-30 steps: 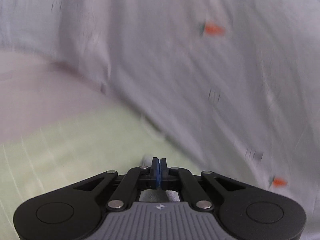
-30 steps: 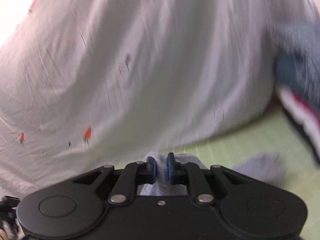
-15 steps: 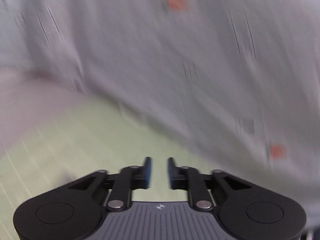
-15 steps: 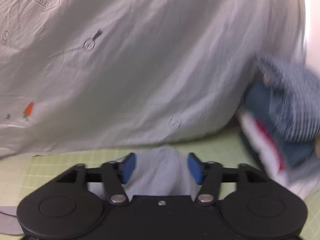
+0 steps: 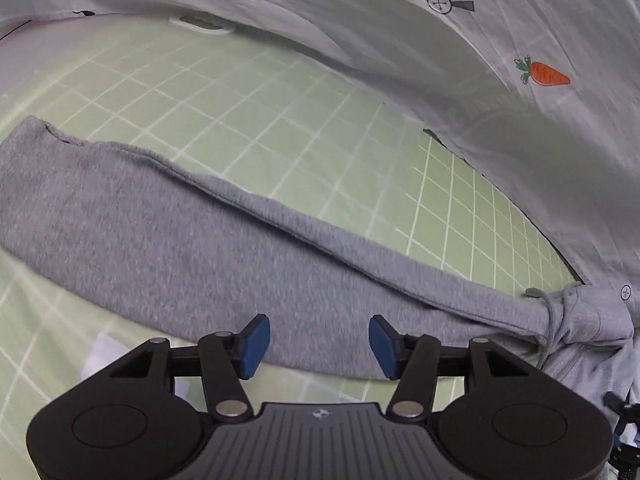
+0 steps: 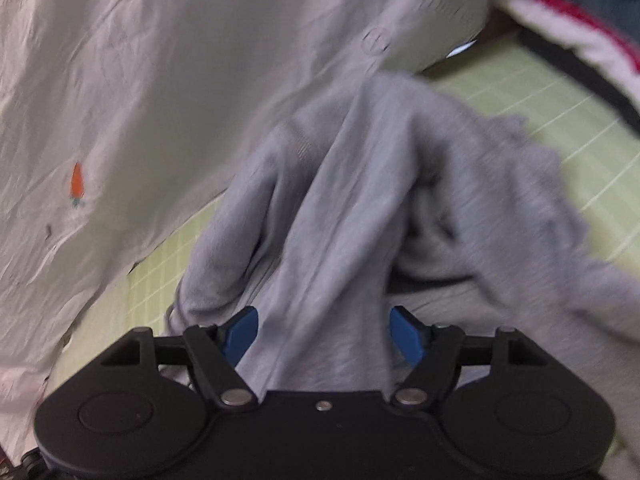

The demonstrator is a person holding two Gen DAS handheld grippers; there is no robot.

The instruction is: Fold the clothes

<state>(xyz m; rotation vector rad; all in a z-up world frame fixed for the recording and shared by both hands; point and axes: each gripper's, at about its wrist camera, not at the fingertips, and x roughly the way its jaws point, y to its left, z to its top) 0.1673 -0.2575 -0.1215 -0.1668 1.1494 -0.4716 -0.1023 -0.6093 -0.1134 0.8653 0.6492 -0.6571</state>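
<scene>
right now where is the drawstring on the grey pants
In the left wrist view, the drawstring hangs at the far right, at the bunched waist of the grey pants, beside the white sheet.

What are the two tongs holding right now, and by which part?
Nothing. Both the left tongs and right tongs stand open over the grey sweatpants, gripping nothing.

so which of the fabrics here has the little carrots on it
The pale sheet bunched along the far side of the green grid mat; a carrot print shows on it. The grey sweatpants are plain.
</scene>
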